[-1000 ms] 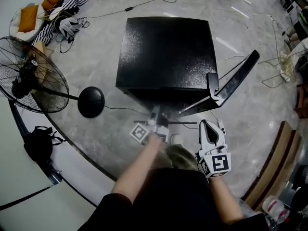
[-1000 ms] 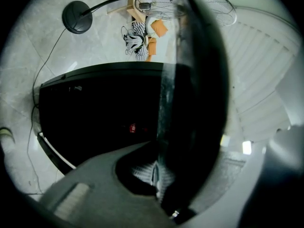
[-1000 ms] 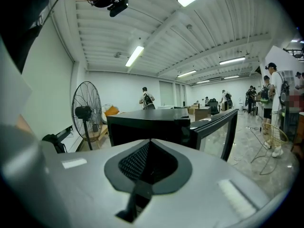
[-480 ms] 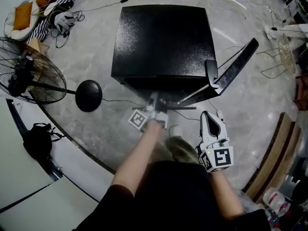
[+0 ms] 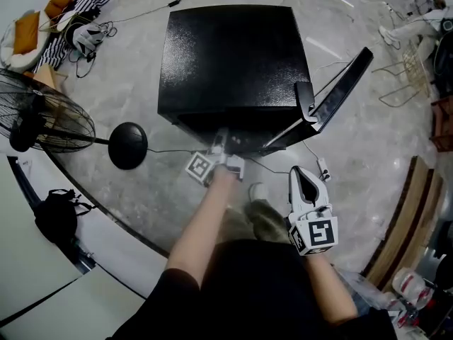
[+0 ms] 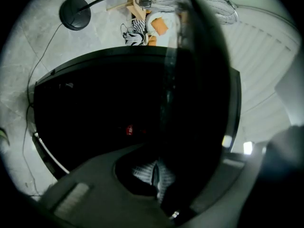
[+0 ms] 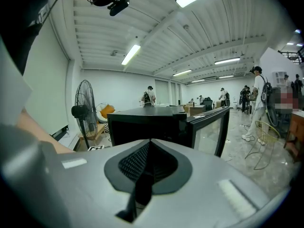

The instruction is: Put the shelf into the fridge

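The black fridge (image 5: 230,55) stands on the floor with its glass door (image 5: 340,91) swung open to the right. My left gripper (image 5: 221,142) reaches level into the fridge's front opening; its tips are hidden under the top edge. In the left gripper view its jaws (image 6: 154,175) are shut on the edge of a dark glass shelf (image 6: 190,80), which runs from the pads into the dark cavity. My right gripper (image 5: 304,181) hangs back beside my knee, shut and holding nothing. In the right gripper view it (image 7: 149,148) faces the fridge (image 7: 142,122) and its door (image 7: 209,127).
A standing fan (image 5: 42,119) with a round base (image 5: 127,145) is at the left, with a black bag (image 5: 53,207) by the wall. Cables and a power strip (image 5: 322,167) lie near the door. People and a wire chair (image 7: 263,141) are off to the right.
My left gripper has pushed forward, further into the fridge opening, with the shelf still in it. The right gripper has hardly moved.
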Motion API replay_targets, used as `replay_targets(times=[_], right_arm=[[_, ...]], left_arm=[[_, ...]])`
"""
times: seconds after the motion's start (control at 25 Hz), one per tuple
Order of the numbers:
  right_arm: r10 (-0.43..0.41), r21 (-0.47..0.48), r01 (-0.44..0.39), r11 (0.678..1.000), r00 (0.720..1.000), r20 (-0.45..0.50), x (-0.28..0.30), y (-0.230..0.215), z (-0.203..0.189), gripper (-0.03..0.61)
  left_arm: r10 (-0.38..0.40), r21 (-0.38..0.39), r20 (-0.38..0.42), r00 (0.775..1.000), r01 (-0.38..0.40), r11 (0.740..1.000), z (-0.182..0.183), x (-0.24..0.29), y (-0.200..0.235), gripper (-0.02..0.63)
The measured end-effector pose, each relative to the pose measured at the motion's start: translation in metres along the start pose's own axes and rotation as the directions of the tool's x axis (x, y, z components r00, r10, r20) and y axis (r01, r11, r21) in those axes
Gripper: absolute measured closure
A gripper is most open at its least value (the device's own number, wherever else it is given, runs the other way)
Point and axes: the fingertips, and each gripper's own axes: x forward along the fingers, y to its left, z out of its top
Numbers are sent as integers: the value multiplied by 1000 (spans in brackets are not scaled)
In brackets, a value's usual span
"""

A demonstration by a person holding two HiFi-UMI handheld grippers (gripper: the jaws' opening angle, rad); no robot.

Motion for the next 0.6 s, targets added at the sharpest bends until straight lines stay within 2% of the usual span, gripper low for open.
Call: replay_targets(times=[0.32, 0.6], right_arm=[[-17, -10, 17, 1000, 1000, -6, 1, 2, -6, 578], [4, 4, -4, 1000, 1000, -12, 20, 25, -12, 578]], left_arm=[[-14, 7, -20, 1000, 14, 1000, 4, 15, -1, 594], [-36, 9, -22, 999, 37, 999, 6, 21, 0, 594]])
